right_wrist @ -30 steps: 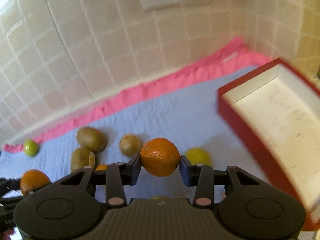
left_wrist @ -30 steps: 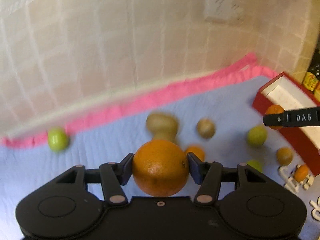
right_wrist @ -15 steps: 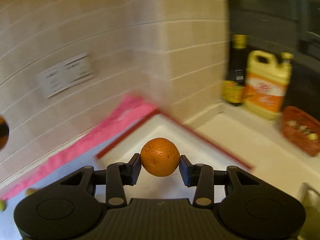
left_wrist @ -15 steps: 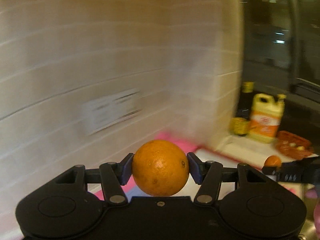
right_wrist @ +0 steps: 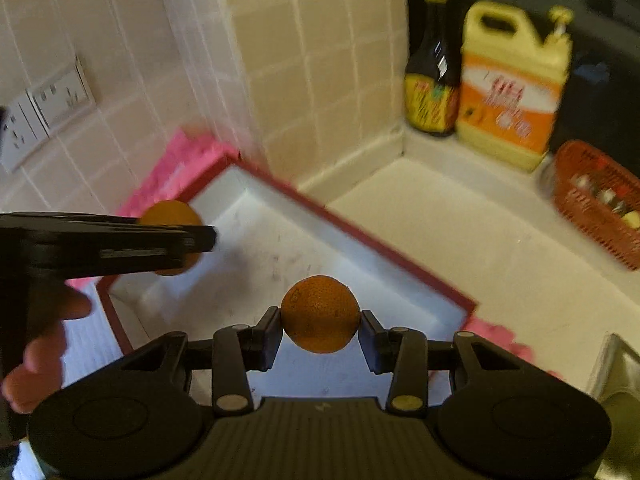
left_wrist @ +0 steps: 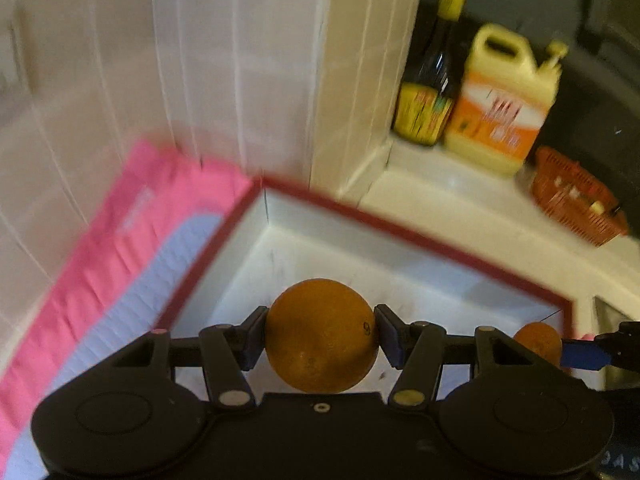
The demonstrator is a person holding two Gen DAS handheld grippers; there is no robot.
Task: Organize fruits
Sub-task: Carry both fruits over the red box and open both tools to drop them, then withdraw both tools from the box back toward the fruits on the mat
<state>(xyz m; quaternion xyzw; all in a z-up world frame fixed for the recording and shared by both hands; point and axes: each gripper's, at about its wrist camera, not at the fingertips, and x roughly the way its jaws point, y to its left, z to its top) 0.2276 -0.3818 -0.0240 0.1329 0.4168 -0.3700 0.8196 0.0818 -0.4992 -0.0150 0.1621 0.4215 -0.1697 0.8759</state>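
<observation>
My left gripper (left_wrist: 320,340) is shut on a large orange (left_wrist: 320,316) and hangs over the far left corner of a white box with a red rim (left_wrist: 404,236). From the right wrist view, that gripper (right_wrist: 176,240) and its orange (right_wrist: 170,214) come in from the left above the box (right_wrist: 360,236). My right gripper (right_wrist: 320,320) is shut on a smaller orange (right_wrist: 320,308) over the box's near side. The small orange (left_wrist: 534,342) also shows at the left view's right edge, pressed by a blue pad (left_wrist: 584,354). Nothing lies in the visible part of the box.
The box lies on a blue mat with a pink border (left_wrist: 120,248) against a tiled wall. Behind it stand a dark bottle (right_wrist: 432,80), a yellow jug (right_wrist: 512,88) and a red basket (right_wrist: 600,200). A wall socket (right_wrist: 44,108) is at left. A hand (right_wrist: 40,344) holds the left gripper.
Both grippers have swung right, away from the loose fruit on the mat, and now hang over the red-rimmed box. Each still holds its orange.
</observation>
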